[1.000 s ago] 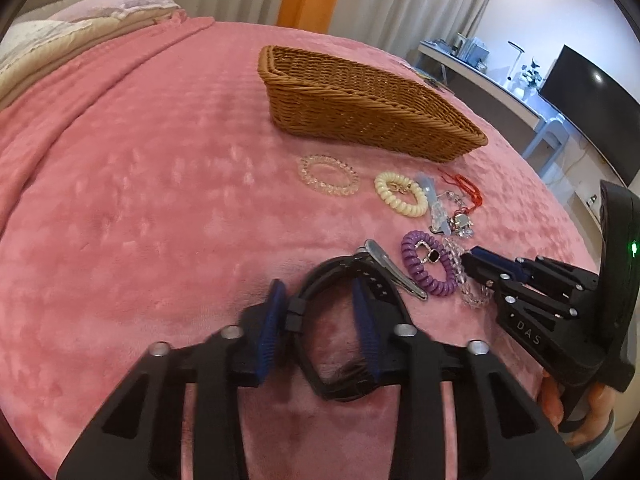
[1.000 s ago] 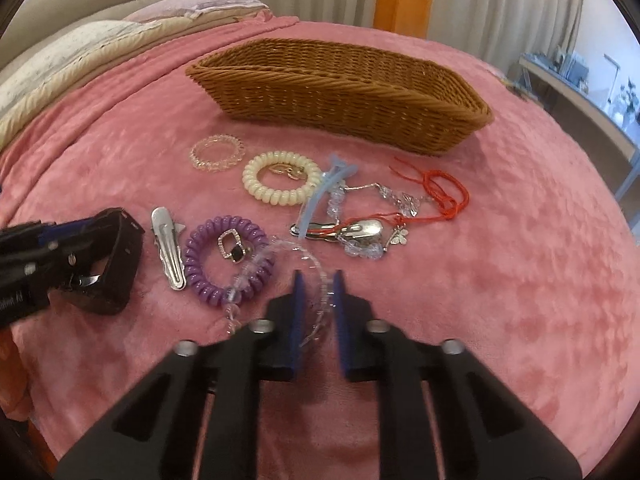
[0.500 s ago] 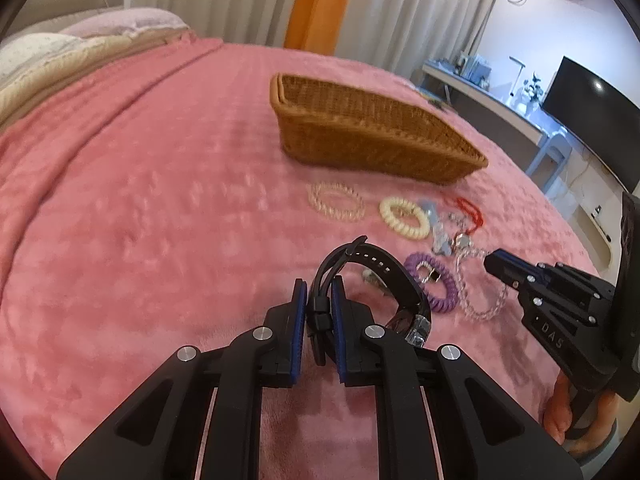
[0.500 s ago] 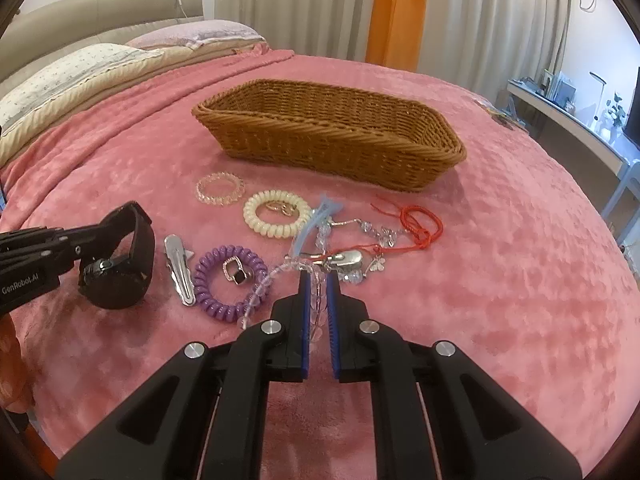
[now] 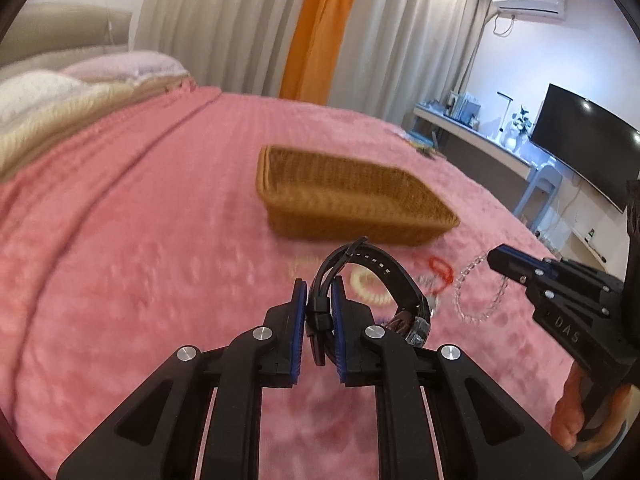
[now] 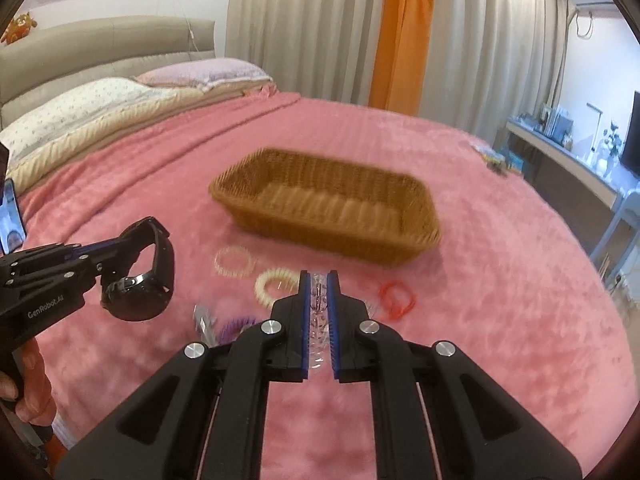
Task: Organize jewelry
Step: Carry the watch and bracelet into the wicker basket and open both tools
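Observation:
My left gripper point(image 5: 319, 292) is shut on the strap of a black wristwatch point(image 5: 384, 280) and holds it above the pink bedspread; the watch also shows in the right wrist view point(image 6: 140, 284). My right gripper point(image 6: 319, 280) is shut on a clear bead bracelet point(image 6: 319, 312), which hangs from its tip in the left wrist view point(image 5: 476, 292). A brown wicker basket point(image 6: 408, 236) stands empty beyond both grippers. On the bed below lie a clear bracelet point(image 6: 234, 262), a cream spiral hair tie point(image 6: 276, 284), a red cord point(image 6: 396, 296), a purple spiral tie point(image 6: 234, 326) and a silver clip point(image 6: 204, 320).
The pink bedspread point(image 5: 120, 260) covers the bed. Pillows point(image 6: 100, 100) lie at the far left by the headboard. A desk with a dark screen point(image 5: 584, 148) stands off the bed's right side. A phone point(image 6: 10, 216) shows at the left edge.
Both grippers have risen off the bed, the left with the watch and the right with the bead bracelet, and moved toward the basket. The left gripper shut on the watch strap a second ago.

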`<state>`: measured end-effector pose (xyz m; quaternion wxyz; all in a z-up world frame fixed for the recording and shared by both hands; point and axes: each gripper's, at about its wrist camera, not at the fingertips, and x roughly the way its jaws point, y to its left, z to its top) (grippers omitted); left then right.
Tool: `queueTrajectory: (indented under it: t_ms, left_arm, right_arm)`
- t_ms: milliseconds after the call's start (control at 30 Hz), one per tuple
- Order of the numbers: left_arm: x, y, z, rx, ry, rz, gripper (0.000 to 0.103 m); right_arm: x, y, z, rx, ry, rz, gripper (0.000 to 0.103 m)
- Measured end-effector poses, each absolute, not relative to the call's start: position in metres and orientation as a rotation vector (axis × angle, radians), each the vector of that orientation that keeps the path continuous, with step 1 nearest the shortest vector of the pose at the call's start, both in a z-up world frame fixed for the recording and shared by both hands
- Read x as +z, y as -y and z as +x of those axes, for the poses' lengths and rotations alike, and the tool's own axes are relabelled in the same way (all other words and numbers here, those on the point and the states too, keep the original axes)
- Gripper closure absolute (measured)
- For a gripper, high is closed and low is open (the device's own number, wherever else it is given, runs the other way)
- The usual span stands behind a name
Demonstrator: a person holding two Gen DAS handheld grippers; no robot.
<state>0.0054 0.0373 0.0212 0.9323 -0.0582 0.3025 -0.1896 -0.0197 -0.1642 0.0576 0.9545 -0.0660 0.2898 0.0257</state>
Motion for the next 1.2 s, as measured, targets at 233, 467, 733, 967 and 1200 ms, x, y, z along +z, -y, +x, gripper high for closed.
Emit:
queueTrajectory:
  t_ms: [233, 467, 733, 967, 1200]
  left_arm:
    - [0.078, -0.013, 0.051, -0.386, -0.545, -0.075, 0.092]
    - [0.067, 0.026, 0.123, -0.373, -0.572, -0.03, 0.092]
    - [0.013, 0.043, 0.195, -0.34, -0.673, -0.003, 0.091]
    - [-0.008, 0.053, 0.208, -0.351, -0.713, 0.024, 0.09]
    - [0.0, 0.046, 0.196, -0.388, -0.682, -0.008, 0.072]
  right_arm:
    - [0.11, 0.185, 0.027, 0.023, -0.53, -0.114, 0.097]
    - [0.104, 0.199, 0.098, 0.021, -0.566, -0.086, 0.097]
    - [0.045, 0.21, 0.167, 0.048, -0.683, -0.018, 0.097]
    - [0.011, 0.227, 0.182, 0.003, -0.738, 0.001, 0.097]
    - [0.017, 0.237, 0.178, 0.016, -0.713, 0.051, 0.082]
